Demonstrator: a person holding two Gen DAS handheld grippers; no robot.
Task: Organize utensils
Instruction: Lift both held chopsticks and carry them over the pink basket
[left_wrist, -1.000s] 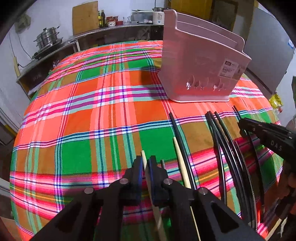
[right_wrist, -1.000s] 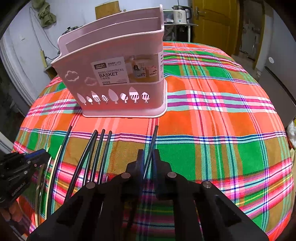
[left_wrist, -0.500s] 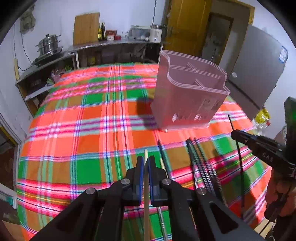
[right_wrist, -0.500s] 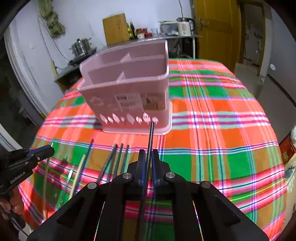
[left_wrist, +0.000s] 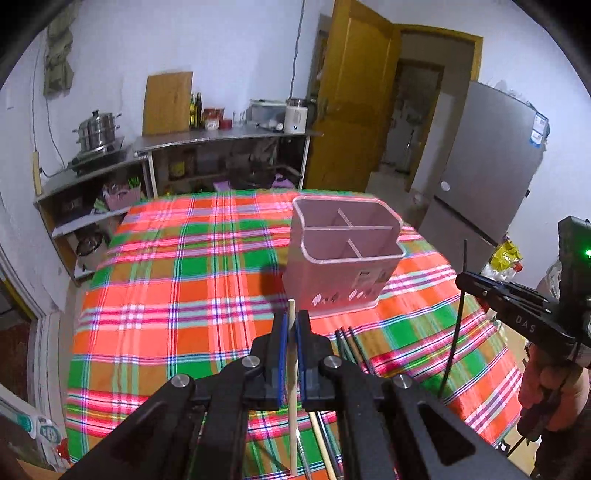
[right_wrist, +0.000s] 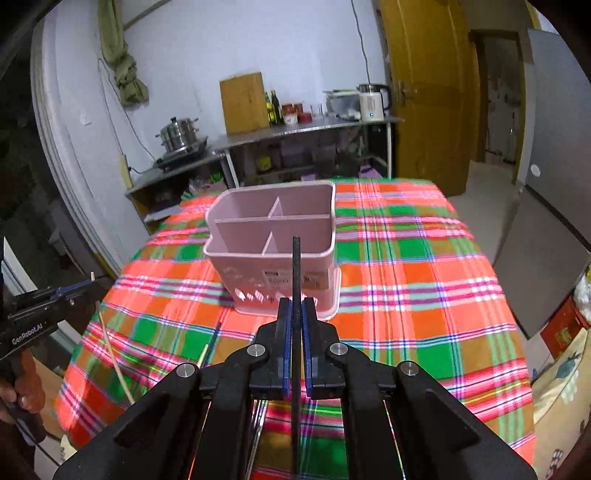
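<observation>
I am holding a pale wooden chopstick (left_wrist: 293, 373) clamped between the jaws of my left gripper (left_wrist: 291, 325) and a black chopstick (right_wrist: 296, 295) clamped in my right gripper (right_wrist: 295, 310), both raised above the plaid tablecloth (right_wrist: 406, 280). The pink chopstick basket (right_wrist: 273, 236) is standing upright ahead, its divided compartments open and apparently empty, with more black chopsticks (left_wrist: 349, 343) lying on the cloth in front of it. To do this well, I judge I am needing to tip each stick near vertical and lower it cleanly inside one compartment without knocking the light basket.
</observation>
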